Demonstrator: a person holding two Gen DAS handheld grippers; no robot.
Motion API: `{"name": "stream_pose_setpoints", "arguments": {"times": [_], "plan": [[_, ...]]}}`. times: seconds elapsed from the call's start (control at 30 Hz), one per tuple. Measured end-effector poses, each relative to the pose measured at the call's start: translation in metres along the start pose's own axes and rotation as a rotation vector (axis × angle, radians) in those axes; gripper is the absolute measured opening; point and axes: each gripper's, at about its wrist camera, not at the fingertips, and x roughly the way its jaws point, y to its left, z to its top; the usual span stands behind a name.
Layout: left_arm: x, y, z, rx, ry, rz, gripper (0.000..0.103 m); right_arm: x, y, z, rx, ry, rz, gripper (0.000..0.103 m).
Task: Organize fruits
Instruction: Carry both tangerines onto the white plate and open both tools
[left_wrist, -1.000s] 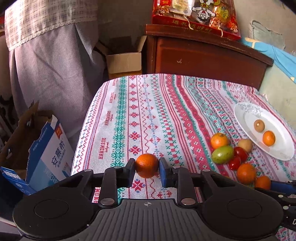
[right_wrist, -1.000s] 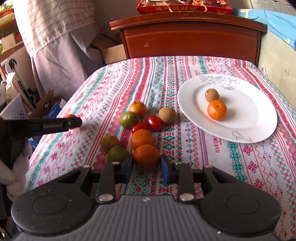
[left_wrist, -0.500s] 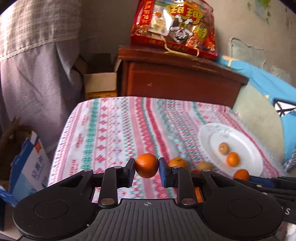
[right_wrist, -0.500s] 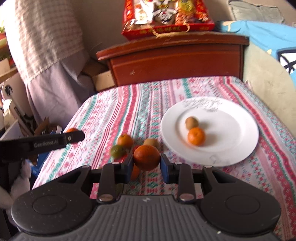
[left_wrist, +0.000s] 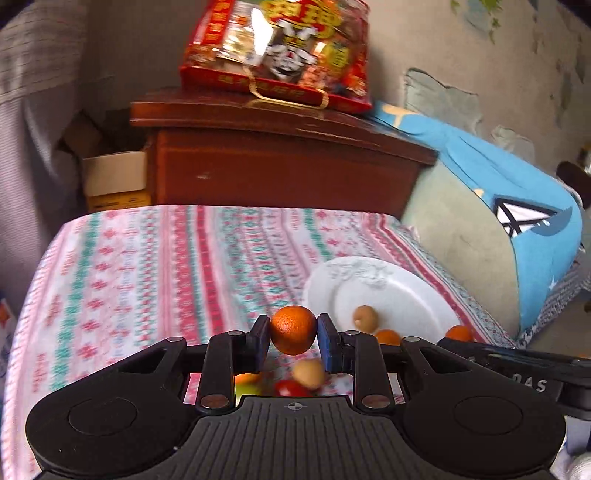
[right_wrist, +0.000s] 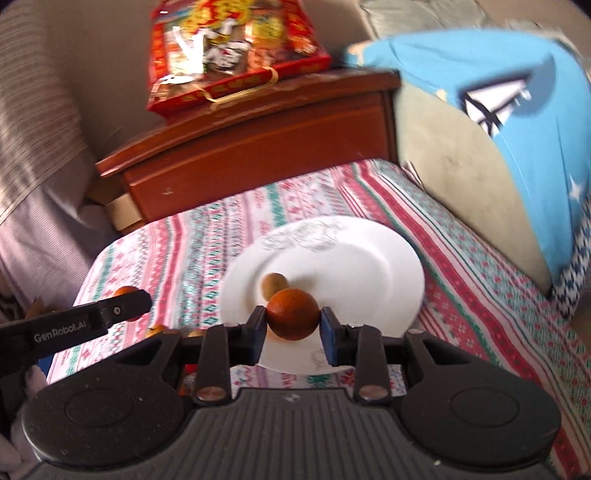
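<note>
My left gripper (left_wrist: 293, 338) is shut on a small orange (left_wrist: 293, 328), held above the patterned tablecloth just left of the white plate (left_wrist: 406, 291). A brown fruit (left_wrist: 365, 318) and an orange (left_wrist: 387, 336) lie on that plate. My right gripper (right_wrist: 293, 328) is shut on a darker orange (right_wrist: 293, 313), hovering over the near part of the white plate (right_wrist: 362, 258), where a brown fruit (right_wrist: 275, 284) shows behind it. The left gripper's finger (right_wrist: 122, 308) reaches in from the left of the right wrist view. Loose fruit (left_wrist: 308, 373) lies below the left gripper's jaws, blurred.
A dark wooden cabinet (left_wrist: 280, 162) stands behind the table with a red snack bag (left_wrist: 284, 48) on top. A blue and grey cushion (left_wrist: 509, 221) borders the table's right side. A cardboard box (left_wrist: 110, 177) sits at the far left on the floor.
Both grippers have lifted off the table with their oranges and swung right toward the plate. The right one left the fruit pile and now hangs over the plate.
</note>
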Motion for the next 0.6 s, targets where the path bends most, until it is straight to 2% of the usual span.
{"name": "stream_pose_setpoints", "arguments": {"times": [0.23, 0.4, 0.6], "plan": [[0.032, -0.018, -0.002, 0.046, 0.043, -0.049, 0.025, 0.012, -0.014, -0.005, 0.067, 0.036, -0.025, 0.031], [0.048, -0.024, -0.002, 0.067, 0.066, -0.051, 0.025, 0.022, -0.017, -0.005, 0.079, 0.054, -0.028, 0.031], [0.041, -0.023, 0.004, 0.057, 0.064, -0.041, 0.027, 0.021, -0.022, -0.003, 0.132, 0.040, -0.028, 0.036]]}}
